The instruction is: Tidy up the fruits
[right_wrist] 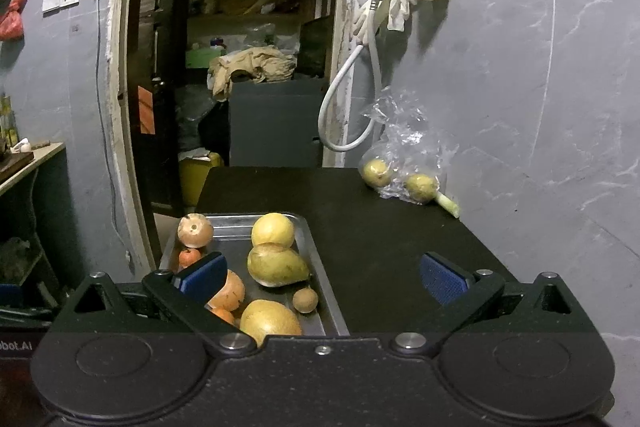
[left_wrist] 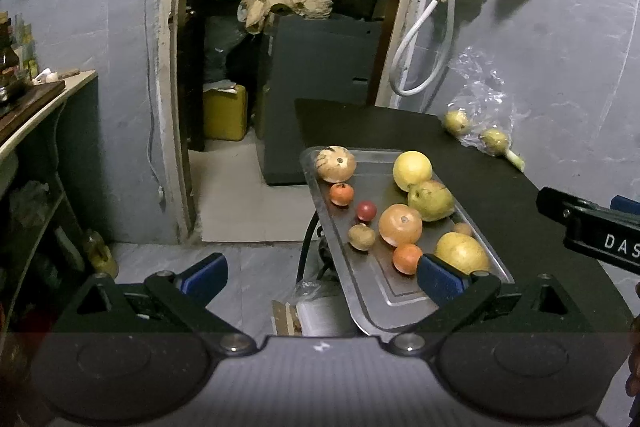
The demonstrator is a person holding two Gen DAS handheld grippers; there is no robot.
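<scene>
Left wrist view: left gripper (left_wrist: 322,277) spread wide and holding nothing, poised at the near end of a metal tray (left_wrist: 384,297) on a black table (left_wrist: 500,211). One blue pad (left_wrist: 438,277) just over the tray's near end, beside a small orange (left_wrist: 407,258); other pad off the tray's left edge, over the floor. Loaded on the tray: striped melon (left_wrist: 337,163) at the far left corner, yellow grapefruit (left_wrist: 412,170) touching a green mango (left_wrist: 430,199), large orange fruit (left_wrist: 400,225), red tomato (left_wrist: 366,211), brown kiwi (left_wrist: 361,236), yellow mango (left_wrist: 462,253) nearest. Off the tray, two pears (left_wrist: 456,121) lying in a clear plastic bag (left_wrist: 486,107) at the table's far side by the wall. Black body of the right gripper (left_wrist: 592,227) entering from the right edge.

Right wrist view: right gripper (right_wrist: 323,279) likewise wide apart and empty, aimed across bare table toward the bagged fruit, well apart from it. Left pad (right_wrist: 204,277) overlapping the tray's fruit.

Likely handling: round, smooth, firm skins, prone to rolling on the slick metal; mangoes and grapefruit probably heavy enough to need a grip across the widest middle. Tomato probably soft, best squeezed gently. Bag thin, crinkly and slippery, so better to take a pear through its open mouth than to pinch the film.
</scene>
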